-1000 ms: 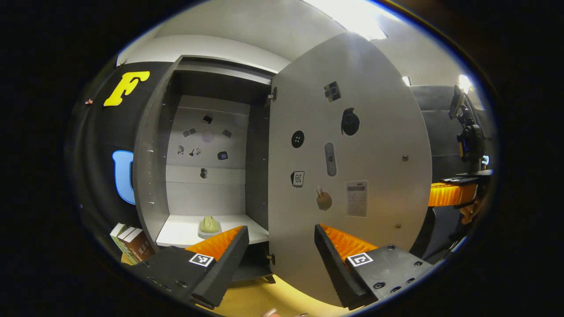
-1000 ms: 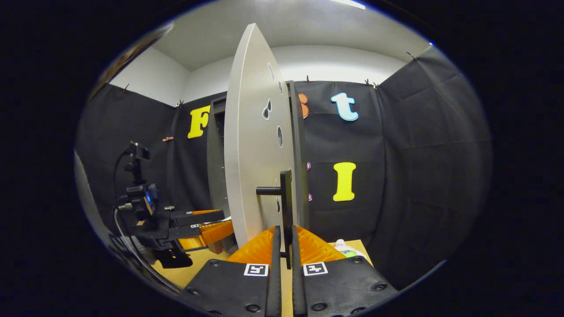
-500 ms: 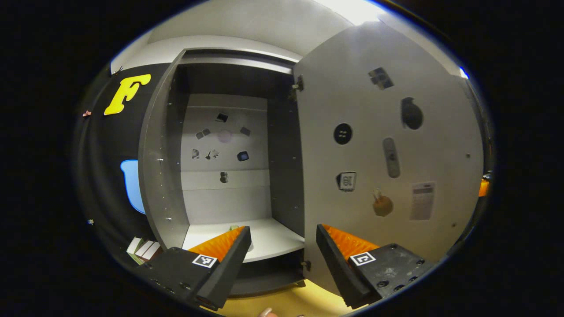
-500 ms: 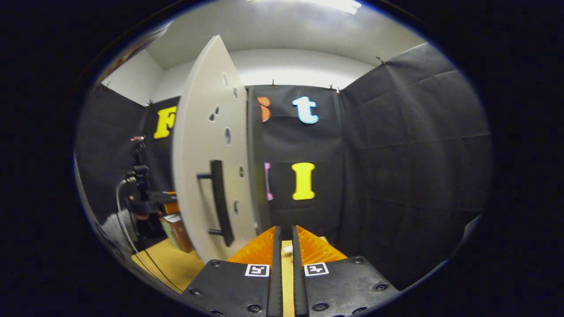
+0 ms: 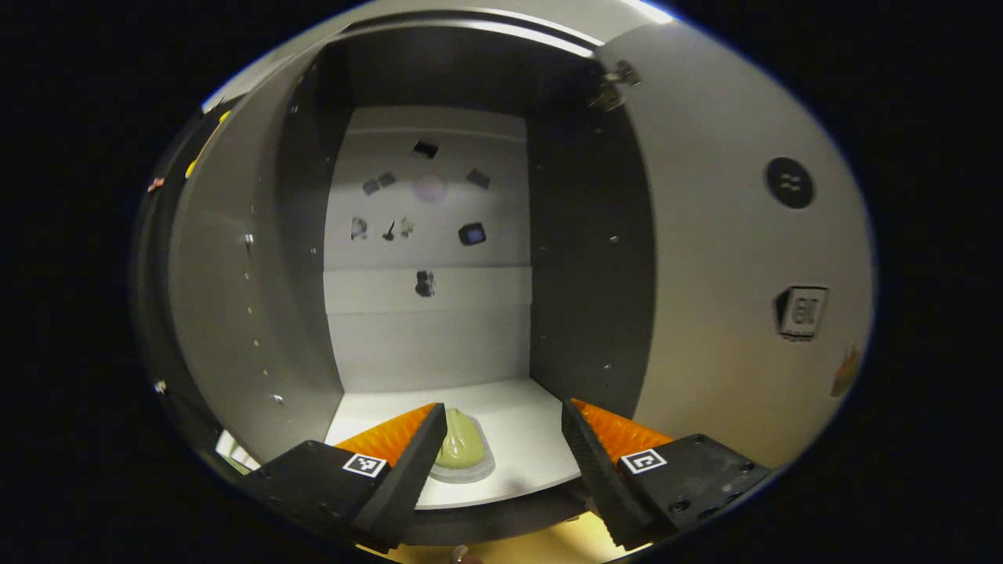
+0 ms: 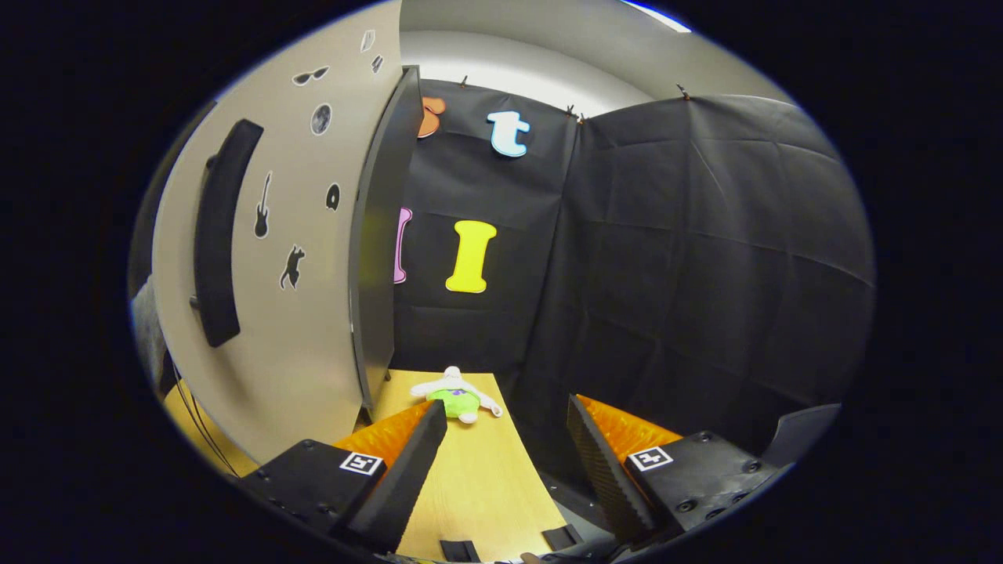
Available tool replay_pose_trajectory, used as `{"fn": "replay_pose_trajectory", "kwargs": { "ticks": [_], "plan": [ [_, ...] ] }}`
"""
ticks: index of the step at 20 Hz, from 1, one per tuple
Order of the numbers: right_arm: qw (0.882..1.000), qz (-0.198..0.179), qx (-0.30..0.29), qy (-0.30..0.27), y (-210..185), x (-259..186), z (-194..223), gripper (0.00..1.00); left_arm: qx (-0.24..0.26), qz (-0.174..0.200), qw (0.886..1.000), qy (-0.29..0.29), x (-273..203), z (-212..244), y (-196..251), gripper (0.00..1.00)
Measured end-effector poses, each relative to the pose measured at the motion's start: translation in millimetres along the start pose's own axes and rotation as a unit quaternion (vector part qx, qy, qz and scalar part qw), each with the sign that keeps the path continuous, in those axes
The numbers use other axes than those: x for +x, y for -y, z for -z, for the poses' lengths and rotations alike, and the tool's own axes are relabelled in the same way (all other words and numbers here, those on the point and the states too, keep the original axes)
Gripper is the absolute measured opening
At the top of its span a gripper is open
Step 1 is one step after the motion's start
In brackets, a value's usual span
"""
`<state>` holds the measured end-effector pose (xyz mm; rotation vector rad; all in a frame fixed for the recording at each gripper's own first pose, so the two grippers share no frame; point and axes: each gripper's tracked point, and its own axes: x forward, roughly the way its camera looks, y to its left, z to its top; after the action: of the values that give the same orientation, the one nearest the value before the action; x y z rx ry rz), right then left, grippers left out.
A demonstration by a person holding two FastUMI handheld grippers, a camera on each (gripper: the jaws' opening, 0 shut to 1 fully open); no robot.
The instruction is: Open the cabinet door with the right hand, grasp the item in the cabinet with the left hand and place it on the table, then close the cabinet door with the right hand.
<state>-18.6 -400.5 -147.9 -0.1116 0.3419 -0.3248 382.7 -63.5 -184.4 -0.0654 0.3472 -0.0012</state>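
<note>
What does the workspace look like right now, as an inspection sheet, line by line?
Surface: wooden table, bare between the right gripper's fingers.
Job's things: cabinet door swung open, its handle free; pale green item sits on the cabinet shelf.
Clutter: soft toy lies on the table's far end.
Grippers: left gripper open at the shelf's front, item beside one finger, not grasped; right gripper open, holding nothing.
Cables: thin dark cable at the door's lower left edge.
Surroundings: black cloth wall; stickers on the cabinet's back panel.

Right gripper off handle, jaws apart.
</note>
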Motion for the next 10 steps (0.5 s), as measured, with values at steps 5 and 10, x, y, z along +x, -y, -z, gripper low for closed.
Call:
{"fn": "replay_pose_trajectory", "kwargs": {
  "ticks": [5,10],
  "plan": [
    [1.000,0.004,0.011,0.003,4,16,-3,0.98,0.022,-0.035,0.998,-0.053,47,19,-28,0.90],
    [0.999,0.018,0.021,-0.016,5,26,12,0.98,-0.006,-0.050,0.992,-0.112,76,47,-46,0.87]
  ]
}}
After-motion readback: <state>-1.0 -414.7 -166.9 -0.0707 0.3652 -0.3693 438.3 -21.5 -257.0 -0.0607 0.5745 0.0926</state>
